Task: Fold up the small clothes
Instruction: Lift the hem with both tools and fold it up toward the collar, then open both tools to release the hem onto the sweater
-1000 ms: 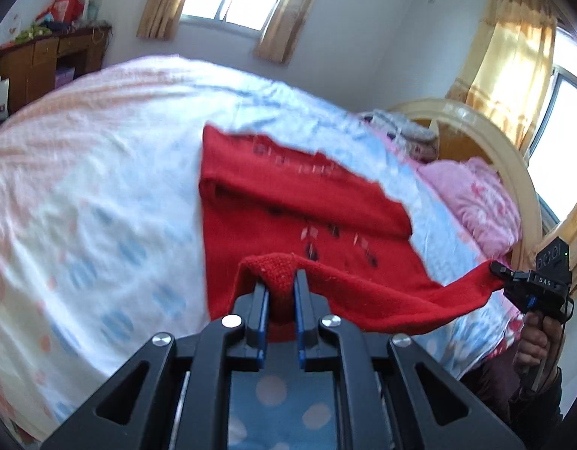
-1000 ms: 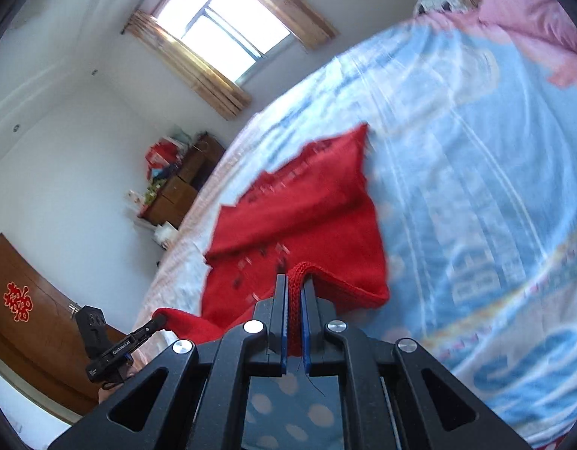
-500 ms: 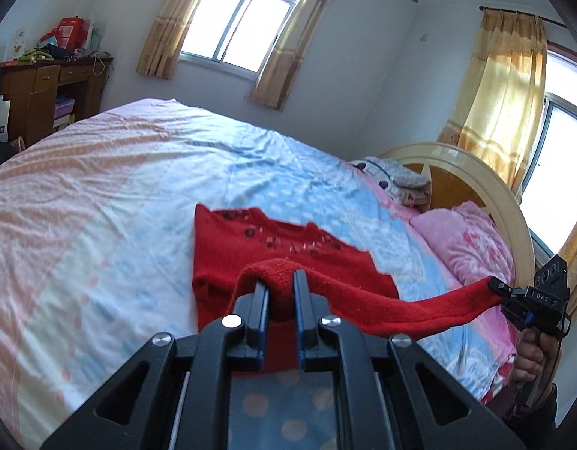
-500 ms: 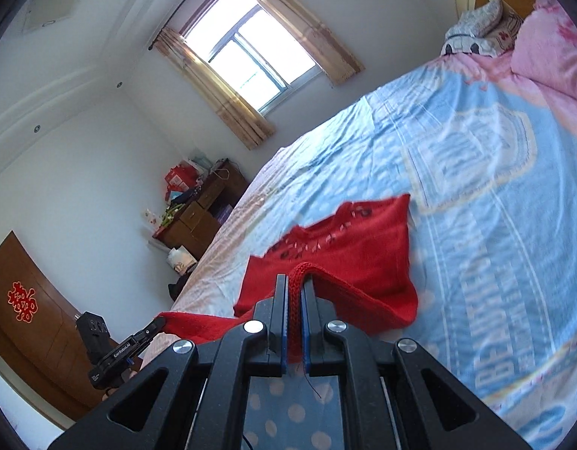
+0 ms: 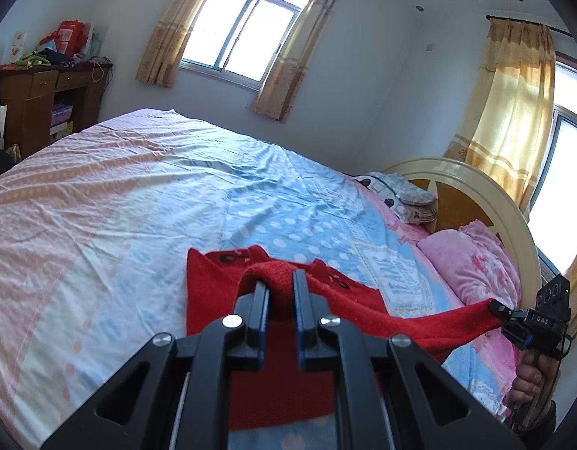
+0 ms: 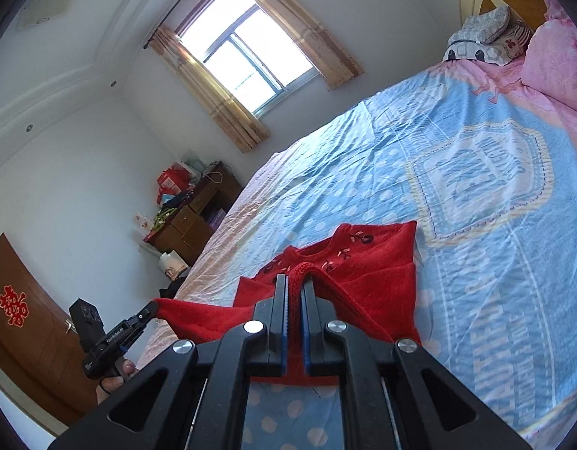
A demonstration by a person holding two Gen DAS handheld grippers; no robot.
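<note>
On the bed point(image 5: 146, 202), a red sweater point(image 5: 213, 292) is spread, its near edge lifted and stretched between the left gripper point(image 5: 281, 281) and right gripper point(image 6: 295, 281), each clamped on a bunched hem. A brown door point(image 6: 29, 337) is seen only in the right wrist view.

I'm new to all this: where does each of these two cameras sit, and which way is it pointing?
Left wrist view: on the left gripper, looking along its jaws over the bed toward a window; the right gripper and its hand show at right.
Right wrist view: on the right gripper, facing across the bed toward the wooden desk; the left gripper and its fingers show at left.
Both share the red sweater, pinched by each gripper.
</note>
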